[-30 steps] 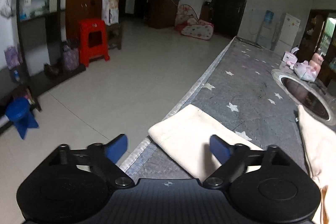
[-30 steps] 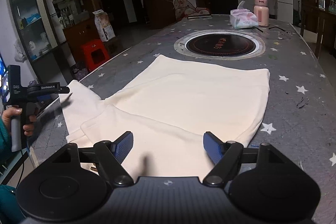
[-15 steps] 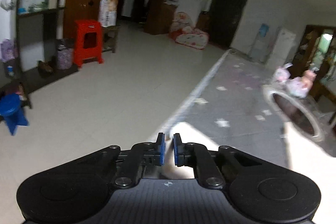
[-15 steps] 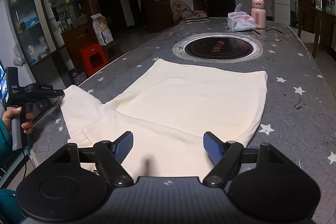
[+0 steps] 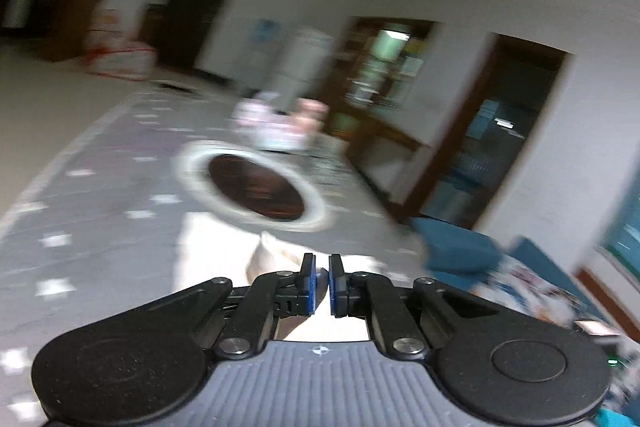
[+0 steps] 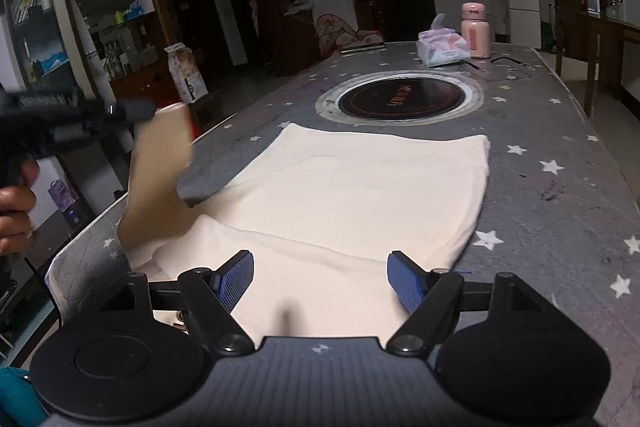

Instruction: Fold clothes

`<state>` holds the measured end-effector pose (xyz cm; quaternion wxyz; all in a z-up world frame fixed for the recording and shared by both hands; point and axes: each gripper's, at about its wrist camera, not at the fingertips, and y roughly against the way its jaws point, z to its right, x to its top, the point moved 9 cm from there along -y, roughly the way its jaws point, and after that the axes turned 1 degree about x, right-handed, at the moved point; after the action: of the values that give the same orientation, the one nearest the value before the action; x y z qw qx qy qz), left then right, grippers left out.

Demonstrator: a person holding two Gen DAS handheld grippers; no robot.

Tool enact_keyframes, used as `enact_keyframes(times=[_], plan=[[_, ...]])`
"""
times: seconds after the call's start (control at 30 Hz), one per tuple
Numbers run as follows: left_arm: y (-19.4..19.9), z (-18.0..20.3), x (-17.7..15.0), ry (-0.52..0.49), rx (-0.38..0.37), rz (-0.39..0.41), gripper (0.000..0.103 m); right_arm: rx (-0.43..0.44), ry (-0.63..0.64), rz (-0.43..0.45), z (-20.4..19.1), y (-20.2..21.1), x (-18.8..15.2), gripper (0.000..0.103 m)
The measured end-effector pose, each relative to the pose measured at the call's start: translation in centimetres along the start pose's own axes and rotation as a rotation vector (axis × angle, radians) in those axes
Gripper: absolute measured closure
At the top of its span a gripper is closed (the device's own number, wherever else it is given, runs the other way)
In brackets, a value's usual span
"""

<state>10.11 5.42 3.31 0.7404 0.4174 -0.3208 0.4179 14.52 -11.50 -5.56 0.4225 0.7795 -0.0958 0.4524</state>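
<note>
**Left gripper lifts a sleeve while the right hangs spread over the garment**

A cream garment lies spread flat on a grey star-patterned table, its far edge just short of the round hotplate set into the tabletop. Taking that hotplate as the landmark, the body of the cloth stretches from it toward the near edge of the table, and the sleeve stands raised off the table on the hotplate's near left side.

The left gripper, seen blurred from the right wrist camera, has its tips pressed together on the top end of that sleeve, so the fabric hangs down from it to the rest of the garment. In its own view the left gripper shows its blue pads almost meeting, a narrow slit between them, with pale cloth just below and behind them; the picture is smeared by motion. A bare hand grips the left tool's handle.

The right gripper hovers above the near hem of the garment with its fingers wide apart and nothing between them.

Beyond the hotplate stand a pink bottle and, just beside it, a tissue pack.
</note>
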Motion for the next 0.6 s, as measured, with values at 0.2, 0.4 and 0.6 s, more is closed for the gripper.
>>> enact_keyframes(times=[0.2, 0.4, 0.6], plan=[[-3.8, 6.9, -2.5, -0.03, -0.213, -0.116, 0.095, -0.029, -0.035, 0.01, 1.5, 1.1, -0.7, 0.028], [-5.1, 6.6, -5.0, -0.069, -0.2, -0.206, 0.056, -0.062, -0.06, 0.006, 2.8, 2.2, -1.4, 0.028], [-3.6, -0.2, -5.7, -0.112, 0.013, -0.203, 0.048, -0.061, -0.063, 0.002, 3.0, 2.5, -1.4, 0.033]])
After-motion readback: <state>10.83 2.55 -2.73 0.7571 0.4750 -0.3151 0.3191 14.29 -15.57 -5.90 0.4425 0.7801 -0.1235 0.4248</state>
